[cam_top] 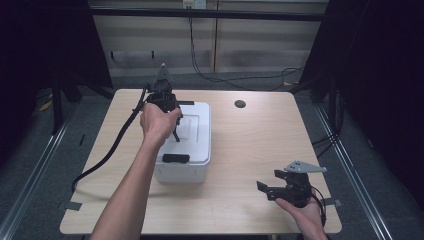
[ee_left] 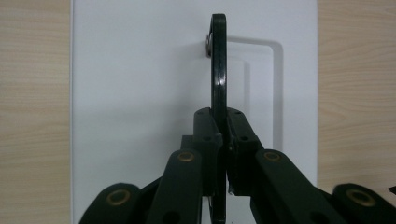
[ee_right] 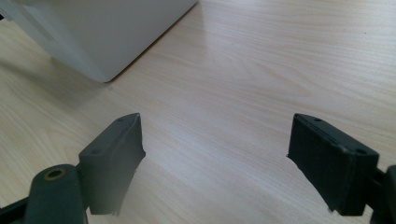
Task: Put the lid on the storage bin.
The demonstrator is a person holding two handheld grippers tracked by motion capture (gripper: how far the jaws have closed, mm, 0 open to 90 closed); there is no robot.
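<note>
Recording lab, lone wooden table [cam_top: 250,150] between dark curtains [cam_top: 380,75], floor rails [cam_top: 30,170], trailing wall cables [cam_top: 220,75]

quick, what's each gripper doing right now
left gripper: shut on the black handle raised upright over the white box's lid.
right gripper: open, holding nothing, above the bare wooden table.

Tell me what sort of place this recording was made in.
Probably a lab recording station, not a home: a bare light wooden table with a cable hole, black curtains on both sides, metal floor rails, and loose cables along the back wall.
</note>
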